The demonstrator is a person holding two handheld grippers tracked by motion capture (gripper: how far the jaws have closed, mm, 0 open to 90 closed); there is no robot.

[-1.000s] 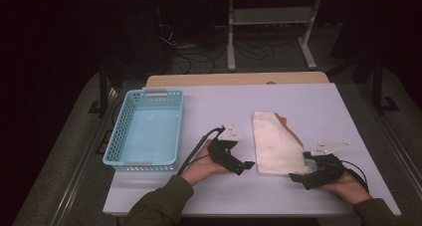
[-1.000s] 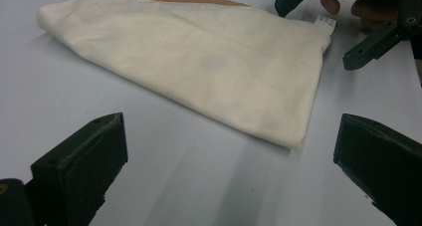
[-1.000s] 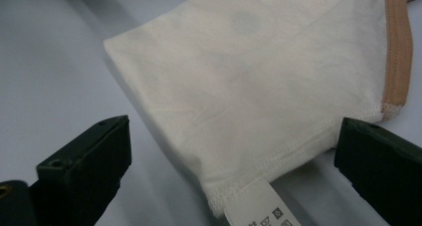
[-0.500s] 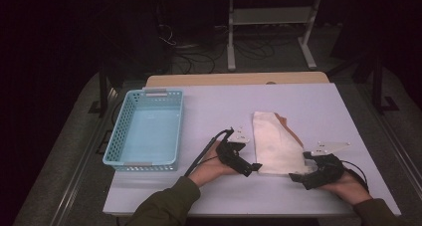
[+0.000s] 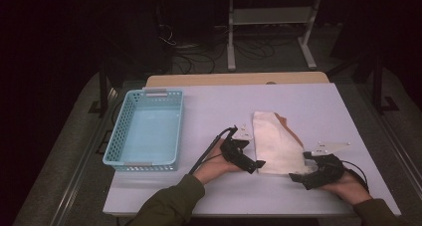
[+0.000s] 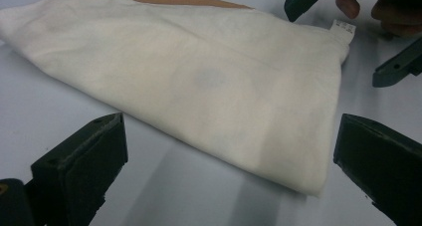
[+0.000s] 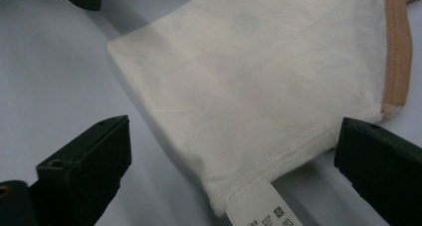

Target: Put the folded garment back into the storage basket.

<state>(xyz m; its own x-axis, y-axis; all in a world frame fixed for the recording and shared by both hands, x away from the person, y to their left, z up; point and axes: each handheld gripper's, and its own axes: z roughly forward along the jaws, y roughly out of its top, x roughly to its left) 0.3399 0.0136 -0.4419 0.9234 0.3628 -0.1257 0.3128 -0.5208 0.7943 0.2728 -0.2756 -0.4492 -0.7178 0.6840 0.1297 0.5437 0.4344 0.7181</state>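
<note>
A folded cream garment (image 5: 276, 144) with a tan trim lies on the white table (image 5: 214, 106), right of centre. My left gripper (image 5: 251, 165) stands open at the garment's near left corner, its jaws spread either side of the folded edge (image 6: 224, 101). At the near right corner my right gripper (image 5: 298, 175) is also open, low to the table. The hemmed corner (image 7: 259, 111) with a care label (image 7: 259, 206) lies between its jaws. The tan trim (image 7: 397, 52) runs along the far right of that view.
A light blue plastic basket (image 5: 147, 129) stands on the left part of the table with nothing in it. A metal stand (image 5: 271, 22) and cables lie on the dark floor beyond the table's far edge. The other gripper's jaws (image 6: 398, 66) show at upper right in the left gripper view.
My left gripper has moved right, from beside the garment to its near left corner. The right gripper has barely moved.
</note>
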